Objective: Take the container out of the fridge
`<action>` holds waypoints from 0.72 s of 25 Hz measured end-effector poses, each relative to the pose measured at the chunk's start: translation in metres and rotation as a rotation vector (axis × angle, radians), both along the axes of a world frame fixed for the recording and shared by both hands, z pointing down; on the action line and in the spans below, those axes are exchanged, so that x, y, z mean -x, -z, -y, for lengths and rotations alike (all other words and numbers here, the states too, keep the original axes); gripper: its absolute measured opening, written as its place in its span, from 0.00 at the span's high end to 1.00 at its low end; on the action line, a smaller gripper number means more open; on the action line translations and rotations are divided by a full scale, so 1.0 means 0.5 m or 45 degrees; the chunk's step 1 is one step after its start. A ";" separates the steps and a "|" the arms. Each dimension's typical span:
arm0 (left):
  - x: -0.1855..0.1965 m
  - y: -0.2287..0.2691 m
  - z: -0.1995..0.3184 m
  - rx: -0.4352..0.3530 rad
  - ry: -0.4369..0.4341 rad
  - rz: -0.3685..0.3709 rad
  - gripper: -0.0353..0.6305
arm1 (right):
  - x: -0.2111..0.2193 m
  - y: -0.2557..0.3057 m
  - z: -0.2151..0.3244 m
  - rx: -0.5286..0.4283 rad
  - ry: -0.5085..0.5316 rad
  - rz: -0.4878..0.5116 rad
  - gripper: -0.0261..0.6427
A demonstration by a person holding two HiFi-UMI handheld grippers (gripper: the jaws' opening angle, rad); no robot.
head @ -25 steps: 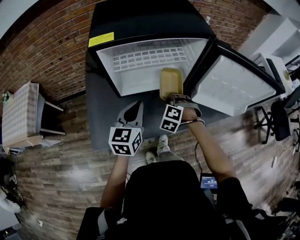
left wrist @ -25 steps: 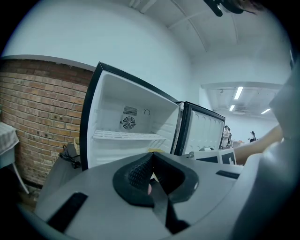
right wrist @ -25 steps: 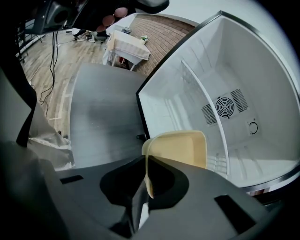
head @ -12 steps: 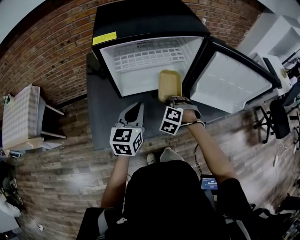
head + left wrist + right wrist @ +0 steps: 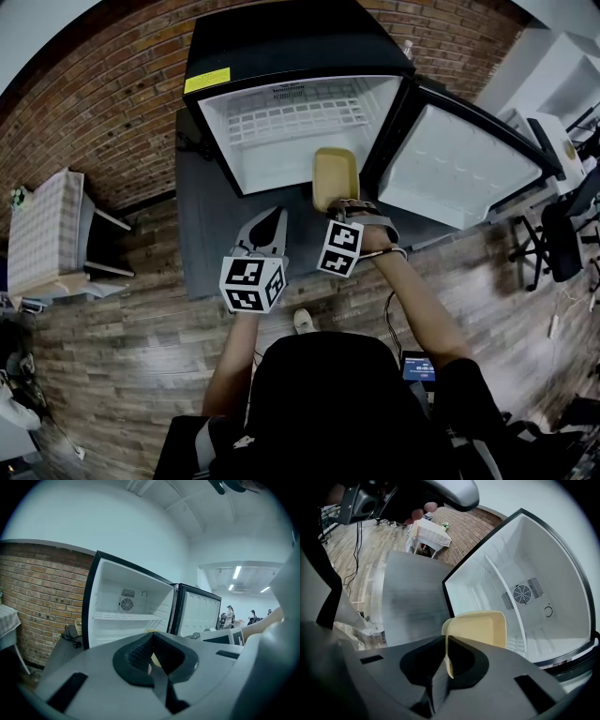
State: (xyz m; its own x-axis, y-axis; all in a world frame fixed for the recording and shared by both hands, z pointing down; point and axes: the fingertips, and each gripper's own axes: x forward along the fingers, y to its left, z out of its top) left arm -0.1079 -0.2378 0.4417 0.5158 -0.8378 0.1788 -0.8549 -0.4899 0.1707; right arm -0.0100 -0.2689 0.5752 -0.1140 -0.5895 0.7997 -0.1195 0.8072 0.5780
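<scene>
While the left gripper (image 5: 277, 214) is kept clenched on nothing at lower centre-left, the container (image 5: 334, 176) is held by its near rim in the right gripper (image 5: 339, 202), which is clenched on it at mid-frame. Since a second ago, the container has been drawn slightly leftward, away from the fridge (image 5: 281, 141) opening and the door (image 5: 459, 169) at right. Removal is judged nearly complete.

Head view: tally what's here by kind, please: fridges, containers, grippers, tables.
Fridge: 1
Container: 1
Grippers: 2, left gripper and right gripper
Table: 1
Total: 5
</scene>
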 end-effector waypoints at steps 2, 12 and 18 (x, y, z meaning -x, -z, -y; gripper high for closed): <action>-0.009 0.005 -0.009 0.004 0.008 -0.009 0.93 | -0.009 0.004 -0.013 -0.006 0.016 -0.016 0.89; -0.077 0.002 -0.109 0.013 0.032 -0.011 0.93 | -0.068 0.003 -0.121 0.014 0.075 -0.036 0.89; -0.117 0.008 -0.179 0.006 0.050 -0.003 0.93 | -0.102 0.011 -0.189 0.002 0.098 -0.026 0.88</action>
State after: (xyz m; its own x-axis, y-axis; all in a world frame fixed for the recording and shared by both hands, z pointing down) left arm -0.0494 -0.1481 0.4376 0.4830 -0.8566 0.1815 -0.8731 -0.4553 0.1745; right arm 0.0411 -0.1746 0.5695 -0.1425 -0.5783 0.8033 -0.0455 0.8145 0.5783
